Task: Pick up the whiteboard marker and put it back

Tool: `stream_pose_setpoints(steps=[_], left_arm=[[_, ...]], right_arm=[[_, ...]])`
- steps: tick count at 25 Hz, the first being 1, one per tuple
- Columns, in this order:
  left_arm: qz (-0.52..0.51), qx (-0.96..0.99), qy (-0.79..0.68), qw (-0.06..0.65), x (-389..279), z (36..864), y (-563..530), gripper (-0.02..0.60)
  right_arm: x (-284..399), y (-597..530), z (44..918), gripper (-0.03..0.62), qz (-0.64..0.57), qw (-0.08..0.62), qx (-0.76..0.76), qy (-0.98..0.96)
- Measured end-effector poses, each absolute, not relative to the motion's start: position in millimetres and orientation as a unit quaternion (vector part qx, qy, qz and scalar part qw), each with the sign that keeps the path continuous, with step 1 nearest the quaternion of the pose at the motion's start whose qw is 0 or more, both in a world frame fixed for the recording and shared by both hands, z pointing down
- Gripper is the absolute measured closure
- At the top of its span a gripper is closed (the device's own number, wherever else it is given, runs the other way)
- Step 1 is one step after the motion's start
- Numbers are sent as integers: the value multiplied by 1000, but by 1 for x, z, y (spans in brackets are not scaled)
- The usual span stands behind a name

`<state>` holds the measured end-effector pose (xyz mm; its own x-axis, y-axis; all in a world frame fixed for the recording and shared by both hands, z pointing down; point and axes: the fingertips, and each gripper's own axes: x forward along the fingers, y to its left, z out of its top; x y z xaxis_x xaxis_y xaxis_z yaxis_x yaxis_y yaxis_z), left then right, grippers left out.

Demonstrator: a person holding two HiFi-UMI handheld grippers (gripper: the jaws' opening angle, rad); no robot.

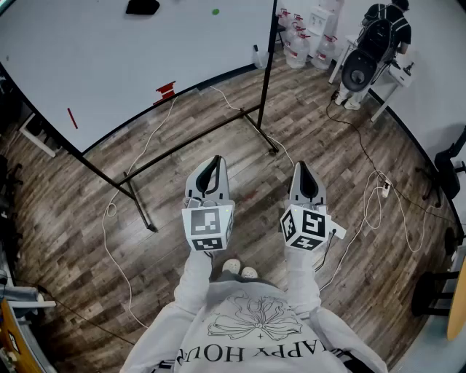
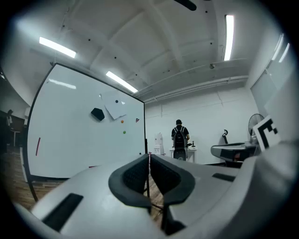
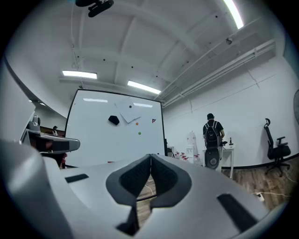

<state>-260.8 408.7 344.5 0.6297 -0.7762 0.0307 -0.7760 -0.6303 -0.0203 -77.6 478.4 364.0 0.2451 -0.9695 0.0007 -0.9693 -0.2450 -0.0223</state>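
The whiteboard [image 1: 109, 58] stands on a black wheeled frame ahead of me and to the left. A thin red stick, maybe the marker [image 1: 71, 118], lies against its left part; in the left gripper view it is the red stick [image 2: 37, 146]. A small red object [image 1: 166, 90] sits at the board's lower edge. My left gripper [image 1: 212, 159] and right gripper [image 1: 303, 165] are held level side by side over the wood floor, well short of the board. Both are shut with nothing in them, as the left gripper [image 2: 149, 155] and the right gripper [image 3: 150, 155] each show up close.
A black eraser [image 1: 142, 7] and a green magnet [image 1: 215, 12] stick to the board. The frame's legs [image 1: 138, 200] and loose cables [image 1: 364, 146] cross the floor. A person [image 1: 386, 29] stands at a desk far right, by a fan [image 1: 358, 69] and water bottles [image 1: 302, 33].
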Motion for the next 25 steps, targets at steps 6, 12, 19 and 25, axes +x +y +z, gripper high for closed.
stream_pose_setpoints(steps=[6,12,19,25], left_arm=[[-18,-902,430,2,-264,344,407,572],[-18,-901,434,4,-264,344,403,572],[-15,-899,438,2,-269,345,394,572],[-17,-898,439,3,-276,350,376,572]], right_arm=[[-81,477,366,589,-10,9,-789,614],[-81,473,367,591,-11,10,-789,614],[-86,463,369,589,-10,16,-785,619],[-94,444,372,589,-11,23,-782,623]])
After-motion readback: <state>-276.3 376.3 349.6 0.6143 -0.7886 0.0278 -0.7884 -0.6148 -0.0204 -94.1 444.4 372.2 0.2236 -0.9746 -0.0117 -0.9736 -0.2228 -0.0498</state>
